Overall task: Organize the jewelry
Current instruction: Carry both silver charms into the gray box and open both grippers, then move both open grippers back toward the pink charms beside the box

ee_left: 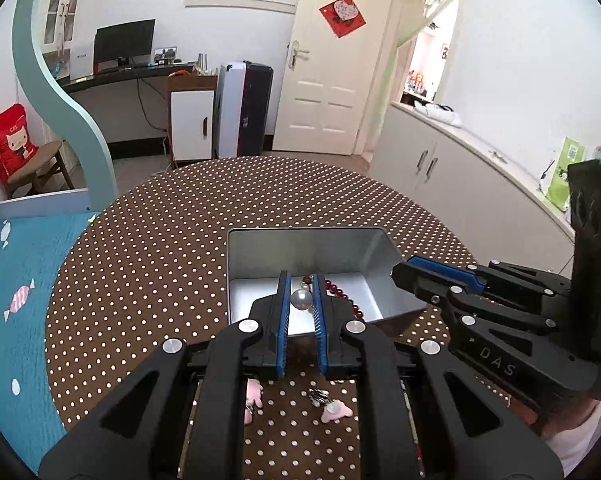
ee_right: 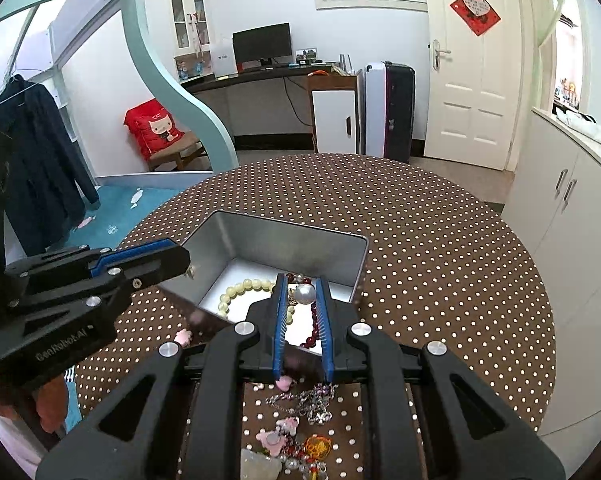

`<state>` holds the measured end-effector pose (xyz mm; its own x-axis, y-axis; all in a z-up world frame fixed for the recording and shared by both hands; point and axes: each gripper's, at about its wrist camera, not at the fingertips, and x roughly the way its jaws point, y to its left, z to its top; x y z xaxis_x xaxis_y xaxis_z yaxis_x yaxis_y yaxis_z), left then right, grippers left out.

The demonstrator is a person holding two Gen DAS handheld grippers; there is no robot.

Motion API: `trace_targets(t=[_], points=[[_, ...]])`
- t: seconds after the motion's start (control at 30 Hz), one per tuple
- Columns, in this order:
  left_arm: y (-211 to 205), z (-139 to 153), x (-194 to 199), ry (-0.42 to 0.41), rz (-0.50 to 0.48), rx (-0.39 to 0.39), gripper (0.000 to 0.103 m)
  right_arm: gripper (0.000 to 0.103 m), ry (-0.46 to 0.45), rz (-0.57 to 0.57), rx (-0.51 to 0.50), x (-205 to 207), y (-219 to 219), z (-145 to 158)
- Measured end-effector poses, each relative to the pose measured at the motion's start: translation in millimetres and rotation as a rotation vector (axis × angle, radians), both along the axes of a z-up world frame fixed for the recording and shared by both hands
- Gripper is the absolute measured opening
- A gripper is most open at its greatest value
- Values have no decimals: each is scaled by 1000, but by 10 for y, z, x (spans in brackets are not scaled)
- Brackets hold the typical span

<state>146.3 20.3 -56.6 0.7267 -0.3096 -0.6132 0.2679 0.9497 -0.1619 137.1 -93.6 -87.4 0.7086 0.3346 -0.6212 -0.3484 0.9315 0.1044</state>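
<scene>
A silver metal box (ee_left: 256, 256) stands open on the brown dotted table; it also shows in the right wrist view (ee_right: 260, 236). Inside lie a big silver pearl (ee_right: 305, 294), a dark red bead bracelet (ee_right: 312, 336) and a pale yellow bead bracelet (ee_right: 240, 286). My right gripper (ee_right: 302, 280) hangs open over the box, its jaws either side of the pearl. My left gripper (ee_left: 301, 278) is open above the box's near edge, with the pearl (ee_left: 301, 299) and red beads (ee_left: 340, 292) showing between and beside its jaws. Loose jewelry (ee_right: 300, 420) lies on the table in front of the box.
Pink charms (ee_left: 336, 410) and a silver chain (ee_right: 316, 398) lie by the table's (ee_left: 140, 280) near edge. White cabinets (ee_right: 572, 208) stand right of the table. A teal rug (ee_left: 16, 272), a bed frame and a stool with a red bag are on the left.
</scene>
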Motion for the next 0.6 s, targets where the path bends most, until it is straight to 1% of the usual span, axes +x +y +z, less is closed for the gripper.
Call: trace_targets(t=[0.03, 0.1, 0.13, 0.17, 0.2, 0.23, 0.33, 0.47, 0.6], points=[[-5, -23, 12, 4, 9, 8, 12, 27, 3, -6, -3, 19, -7, -5], [3, -46, 58, 15, 23, 23, 13, 36, 7, -19, 1, 39, -35, -1], [10, -65, 72, 21, 26, 27, 20, 37, 5, -23, 4, 35, -57, 4], [15, -82, 82, 27, 34, 33, 32, 38, 5, -27, 7, 25, -80, 5], [15, -88, 90, 27, 46, 40, 38, 39, 6, -31, 8, 23, -98, 8], [41, -97, 97, 27, 52, 44, 41, 40, 7, -38, 8, 17, -119, 4], [72, -118, 93, 36, 50, 38, 41, 42, 15, -61, 7, 8, -194, 1], [63, -115, 37, 28, 55, 56, 41, 43, 13, -78, 19, -43, -278, 12], [76, -107, -50, 26, 47, 43, 41, 43, 4, -89, 4, -77, -320, 28]])
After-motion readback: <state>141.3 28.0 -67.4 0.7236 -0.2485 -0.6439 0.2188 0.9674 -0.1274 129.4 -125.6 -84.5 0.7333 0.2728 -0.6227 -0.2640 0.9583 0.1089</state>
